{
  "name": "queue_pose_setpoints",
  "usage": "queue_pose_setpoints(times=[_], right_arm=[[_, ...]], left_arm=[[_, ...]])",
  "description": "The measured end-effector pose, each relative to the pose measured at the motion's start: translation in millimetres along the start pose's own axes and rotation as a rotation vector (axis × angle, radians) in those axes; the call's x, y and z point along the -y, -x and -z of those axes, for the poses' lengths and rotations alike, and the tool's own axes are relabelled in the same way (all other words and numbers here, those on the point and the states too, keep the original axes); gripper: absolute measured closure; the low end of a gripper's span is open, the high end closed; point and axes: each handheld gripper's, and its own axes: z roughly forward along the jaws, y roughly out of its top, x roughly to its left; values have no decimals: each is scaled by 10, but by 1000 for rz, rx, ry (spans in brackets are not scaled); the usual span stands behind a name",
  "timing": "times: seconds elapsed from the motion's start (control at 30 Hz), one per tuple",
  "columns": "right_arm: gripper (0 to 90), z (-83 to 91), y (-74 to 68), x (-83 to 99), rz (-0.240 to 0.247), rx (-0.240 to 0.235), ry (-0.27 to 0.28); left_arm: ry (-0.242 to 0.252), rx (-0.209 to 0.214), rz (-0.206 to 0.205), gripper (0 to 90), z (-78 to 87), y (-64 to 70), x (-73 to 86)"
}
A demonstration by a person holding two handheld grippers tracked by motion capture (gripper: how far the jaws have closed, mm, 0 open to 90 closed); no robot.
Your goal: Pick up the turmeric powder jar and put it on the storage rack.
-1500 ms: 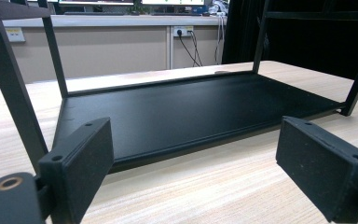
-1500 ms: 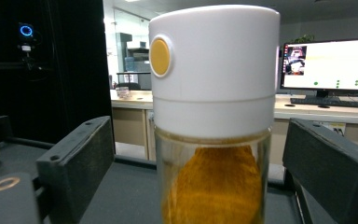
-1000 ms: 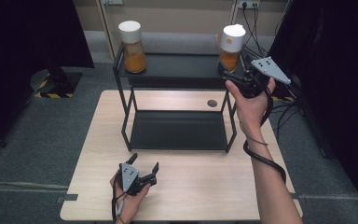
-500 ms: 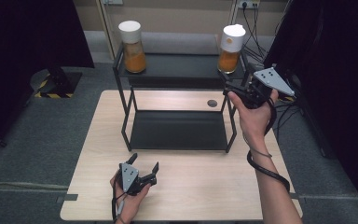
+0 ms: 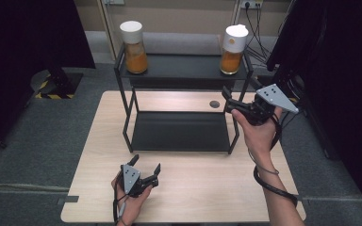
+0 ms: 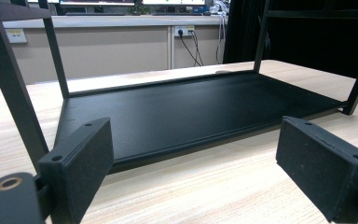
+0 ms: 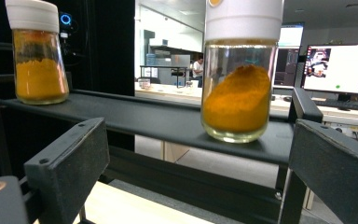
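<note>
Up by the rack's point(image 5: 184, 70) top shelf, right claw point(image 5: 231, 100) held wide open and empty, aimed at the right-hand spice jar point(image 5: 233, 49) standing there, apart from it. Down on the bench point(image 5: 207, 188), left claw point(image 5: 146, 165) resting open, gripping nothing

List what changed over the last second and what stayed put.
The right gripper drew back from the right jar on the rack's top shelf, coming down and toward the person, jaws open and empty. The jar stands free. The left gripper stayed open low over the table; the left jar and both shelves are as before.
</note>
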Motion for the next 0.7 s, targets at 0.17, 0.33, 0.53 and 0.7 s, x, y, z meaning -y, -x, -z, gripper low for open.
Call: queue_pose_setpoints(times=[0.17, 0.33, 0.53, 0.7], right_arm=[[53, 64, 4, 76, -10, 0, -14], [53, 121, 10, 165, -16, 0, -27], [52, 191, 16, 250, -15, -2, -36], [50, 247, 18, 320, -11, 2, -43]], left_arm=[[0, 0, 2, 107, 0, -1, 0], [0, -1, -2, 107, 0, 3, 0], [0, 0, -2, 107, 0, 2, -1], [1, -1, -2, 107, -1, 4, 2]])
